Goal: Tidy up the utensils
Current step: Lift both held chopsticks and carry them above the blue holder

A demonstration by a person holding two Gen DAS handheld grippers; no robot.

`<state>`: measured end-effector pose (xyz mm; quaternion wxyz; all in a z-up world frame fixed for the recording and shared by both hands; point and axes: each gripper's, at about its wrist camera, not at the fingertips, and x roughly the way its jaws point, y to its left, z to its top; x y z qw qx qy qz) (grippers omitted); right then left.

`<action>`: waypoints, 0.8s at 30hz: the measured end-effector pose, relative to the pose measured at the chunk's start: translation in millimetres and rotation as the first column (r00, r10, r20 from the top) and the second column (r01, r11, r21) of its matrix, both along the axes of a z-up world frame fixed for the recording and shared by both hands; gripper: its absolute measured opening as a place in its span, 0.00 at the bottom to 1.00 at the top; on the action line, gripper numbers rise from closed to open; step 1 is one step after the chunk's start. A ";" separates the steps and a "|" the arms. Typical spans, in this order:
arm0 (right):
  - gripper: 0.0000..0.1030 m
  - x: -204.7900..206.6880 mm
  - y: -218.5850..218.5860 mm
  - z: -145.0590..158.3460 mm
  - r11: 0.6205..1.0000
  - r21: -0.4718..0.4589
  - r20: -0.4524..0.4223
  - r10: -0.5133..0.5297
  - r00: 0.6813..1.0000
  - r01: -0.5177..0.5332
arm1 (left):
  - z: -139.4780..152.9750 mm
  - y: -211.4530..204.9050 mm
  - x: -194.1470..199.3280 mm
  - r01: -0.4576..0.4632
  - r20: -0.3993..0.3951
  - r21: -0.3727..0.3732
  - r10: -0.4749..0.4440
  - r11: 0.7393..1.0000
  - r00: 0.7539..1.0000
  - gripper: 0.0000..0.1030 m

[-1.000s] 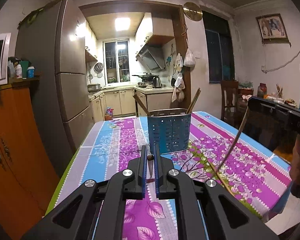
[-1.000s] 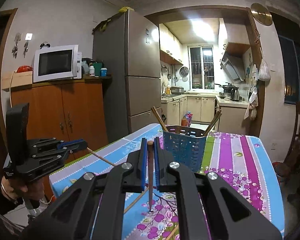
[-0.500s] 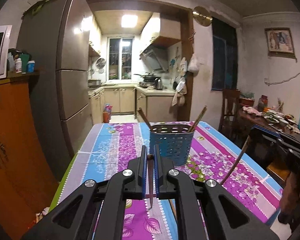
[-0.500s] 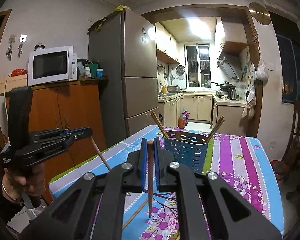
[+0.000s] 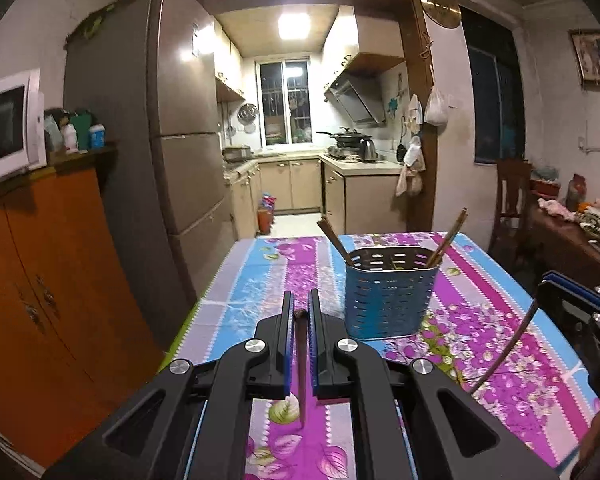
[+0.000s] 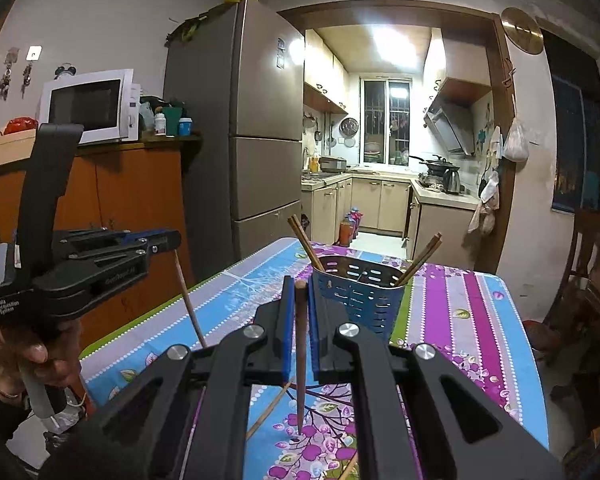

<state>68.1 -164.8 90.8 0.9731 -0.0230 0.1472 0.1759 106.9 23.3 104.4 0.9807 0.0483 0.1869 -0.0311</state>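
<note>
A blue perforated utensil holder (image 5: 388,296) (image 6: 356,298) stands on the flowered tablecloth with brown chopsticks leaning out at both ends. My left gripper (image 5: 299,300) is shut on a dark chopstick (image 5: 301,368) that hangs point down, short of the holder and to its left. My right gripper (image 6: 299,286) is shut on another chopstick (image 6: 300,360), also point down, just in front of the holder. The left gripper (image 6: 156,240) shows in the right wrist view with its chopstick (image 6: 188,300) dangling. The right gripper (image 5: 572,300) shows at the left view's right edge.
Two loose chopsticks (image 6: 268,412) (image 6: 350,468) lie on the table (image 5: 500,280) below my right gripper. An orange cabinet (image 5: 40,280) with a microwave (image 6: 92,106) and a grey fridge (image 5: 140,140) stand along the left. A wooden chair (image 5: 512,200) stands at the far right.
My left gripper has risen and shifted left with its chopstick, so the holder now sits to its right. The right gripper has edged slightly toward the holder, still gripping its chopstick.
</note>
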 end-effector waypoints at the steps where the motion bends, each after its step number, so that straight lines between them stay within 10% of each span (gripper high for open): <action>1: 0.05 0.6 -0.4 -0.3 1.000 -0.001 -0.001 0.000 1.000 0.000 | -0.6 -0.5 0.1 0.000 -0.001 0.001 0.000 1.000 1.000 0.07; 24: 0.05 2.1 -12.1 0.8 1.000 -0.006 0.001 -0.022 1.000 0.022 | -5.1 -16.5 -8.2 -0.020 0.040 0.072 0.017 0.997 0.999 0.07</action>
